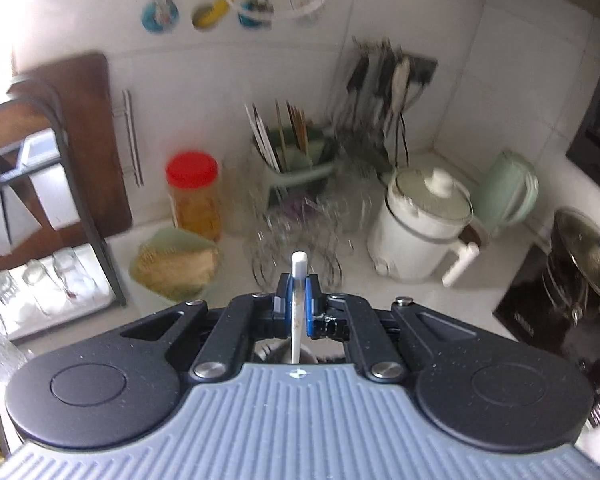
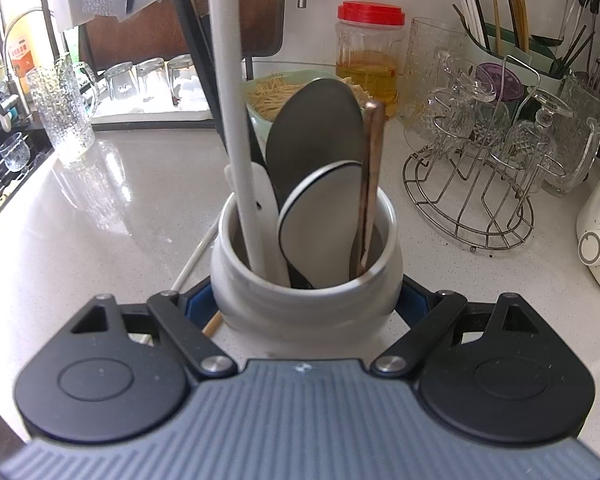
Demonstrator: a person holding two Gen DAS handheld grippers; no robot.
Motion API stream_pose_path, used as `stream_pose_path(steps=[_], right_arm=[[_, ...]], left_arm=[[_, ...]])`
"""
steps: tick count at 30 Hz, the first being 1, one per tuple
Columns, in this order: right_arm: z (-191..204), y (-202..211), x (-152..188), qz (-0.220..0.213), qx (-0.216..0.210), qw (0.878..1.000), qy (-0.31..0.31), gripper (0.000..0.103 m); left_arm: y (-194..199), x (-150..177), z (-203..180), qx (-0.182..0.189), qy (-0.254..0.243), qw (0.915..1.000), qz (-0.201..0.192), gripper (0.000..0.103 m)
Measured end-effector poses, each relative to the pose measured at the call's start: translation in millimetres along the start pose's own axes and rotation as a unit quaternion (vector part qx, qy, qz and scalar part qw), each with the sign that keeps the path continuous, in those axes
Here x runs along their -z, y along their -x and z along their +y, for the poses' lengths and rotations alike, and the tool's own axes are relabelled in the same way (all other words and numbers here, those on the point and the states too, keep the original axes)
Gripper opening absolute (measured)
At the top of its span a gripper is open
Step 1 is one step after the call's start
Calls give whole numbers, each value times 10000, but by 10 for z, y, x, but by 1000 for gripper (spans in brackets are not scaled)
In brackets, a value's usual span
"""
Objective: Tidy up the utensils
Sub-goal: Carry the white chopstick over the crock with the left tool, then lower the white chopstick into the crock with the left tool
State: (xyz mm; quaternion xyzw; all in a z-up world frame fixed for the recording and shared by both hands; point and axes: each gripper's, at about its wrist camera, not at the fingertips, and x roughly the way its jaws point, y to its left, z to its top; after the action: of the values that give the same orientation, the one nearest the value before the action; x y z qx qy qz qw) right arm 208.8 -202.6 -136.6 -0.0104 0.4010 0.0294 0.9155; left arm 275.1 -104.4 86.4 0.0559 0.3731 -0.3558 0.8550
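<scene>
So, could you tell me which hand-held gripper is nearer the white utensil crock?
Right. The right hand-held gripper clamps the white utensil crock; the left hand-held gripper holds a white handle above it.

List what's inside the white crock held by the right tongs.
The white crock holds a long white handle, a dark spatula, a white-faced, dark-rimmed spatula, a flat white utensil and a copper-coloured handle. Their lower ends are hidden by the rim.

Left tool: black linkages, silver screws, blue pads, ribbed grey housing.
</scene>
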Motion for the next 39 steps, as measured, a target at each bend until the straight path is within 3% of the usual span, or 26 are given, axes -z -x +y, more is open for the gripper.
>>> stream_pose_path(steps=[10, 19, 31, 34, 39], right_arm=[[-3, -4, -5, 21, 52, 10000, -46, 91], [6, 10, 10, -1, 104, 9999, -88, 91], [6, 14, 9, 9, 127, 9999, -116, 91], [5, 16, 15, -9, 146, 9998, -146, 91], [10, 20, 27, -50, 175, 9997, -178, 91]], left_arm=[[-384, 3, 123, 213, -105, 9940, 1072, 7], [-663, -19, 114, 421, -118, 9848, 1680, 7], [-722, -96, 116, 451, -39, 9829, 1786, 8], [-680, -98, 164, 436, 60, 9849, 1676, 16], [-487, -102, 294, 287, 293, 9916, 1229, 41]])
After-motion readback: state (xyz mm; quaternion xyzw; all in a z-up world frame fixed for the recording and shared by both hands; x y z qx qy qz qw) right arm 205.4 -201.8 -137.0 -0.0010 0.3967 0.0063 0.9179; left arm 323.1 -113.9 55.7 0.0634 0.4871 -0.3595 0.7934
